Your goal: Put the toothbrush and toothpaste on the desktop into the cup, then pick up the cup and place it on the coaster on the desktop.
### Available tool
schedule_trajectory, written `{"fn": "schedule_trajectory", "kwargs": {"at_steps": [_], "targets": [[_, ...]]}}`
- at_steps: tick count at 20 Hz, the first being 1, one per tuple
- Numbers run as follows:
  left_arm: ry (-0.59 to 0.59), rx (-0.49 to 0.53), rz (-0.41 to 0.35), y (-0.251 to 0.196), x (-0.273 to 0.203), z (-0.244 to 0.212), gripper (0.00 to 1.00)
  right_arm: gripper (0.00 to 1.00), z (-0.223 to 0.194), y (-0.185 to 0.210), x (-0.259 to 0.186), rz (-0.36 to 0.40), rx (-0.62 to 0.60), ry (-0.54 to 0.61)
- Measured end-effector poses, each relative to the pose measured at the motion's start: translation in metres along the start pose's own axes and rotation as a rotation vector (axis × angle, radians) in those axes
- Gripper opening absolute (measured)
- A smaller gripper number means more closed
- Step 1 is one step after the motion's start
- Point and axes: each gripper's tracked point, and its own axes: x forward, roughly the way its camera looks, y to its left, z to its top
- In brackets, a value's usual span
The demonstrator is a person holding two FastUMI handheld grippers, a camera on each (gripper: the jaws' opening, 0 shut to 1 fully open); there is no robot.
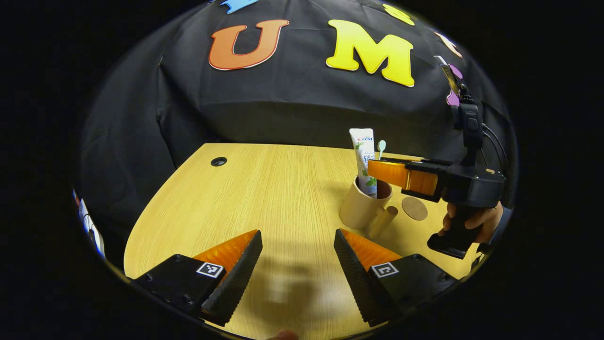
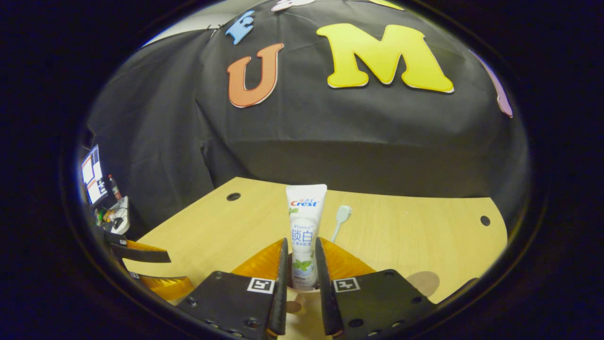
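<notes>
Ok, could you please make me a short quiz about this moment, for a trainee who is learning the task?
1. True or false: the cup already stands on the coaster.
2. The right gripper is closed on which thing? A: the coaster. B: the toothpaste. C: the cup.
3. Fill the gap: the left gripper hangs over the table with its jaws ____.

Key: 1. False, the cup stands beside the coaster. 2. B. 3. open.
</notes>
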Motion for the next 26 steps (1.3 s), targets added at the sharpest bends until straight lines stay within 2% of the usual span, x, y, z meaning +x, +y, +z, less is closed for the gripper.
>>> {"fn": "schedule_trajectory", "kwargs": {"at_steps": [1,3,4,5,6,9,10,18,26], "targets": [[-0.002,0.0,-0.005,-0.001,0.0,0.001,0.98,0.31,-0.001,-0.002,-0.007,-0.003,-0.003,0.01],[-0.009,0.007,-0.013,-0.008,-0.001,0.004,0.98,0.45,0.002,-0.004,-0.02,-0.007,-0.003,0.017],[-0.014,0.008,-0.018,-0.013,0.0,0.006,0.98,0.56,0.005,-0.007,-0.027,-0.016,-0.002,0.015],[-0.02,0.01,-0.025,-0.017,0.001,0.01,0.98,0.58,0.008,-0.009,-0.034,-0.019,0.002,0.01],[-0.025,0.013,-0.031,-0.021,0.0,0.012,0.97,0.68,0.011,-0.013,-0.041,-0.026,0.006,0.006],[-0.034,0.024,-0.049,-0.034,-0.001,0.022,1.0,0.78,0.021,-0.024,-0.059,-0.048,0.022,-0.004],[-0.036,0.03,-0.055,-0.038,0.001,0.025,0.97,0.81,0.023,-0.028,-0.067,-0.06,0.025,-0.009],[0.005,0.073,-0.099,-0.088,0.021,0.042,0.97,0.83,0.027,-0.071,-0.13,-0.137,0.016,-0.019],[0.182,0.042,-0.09,-0.122,0.056,0.026,0.97,0.84,0.008,-0.113,-0.187,-0.188,0.03,-0.013]]}}
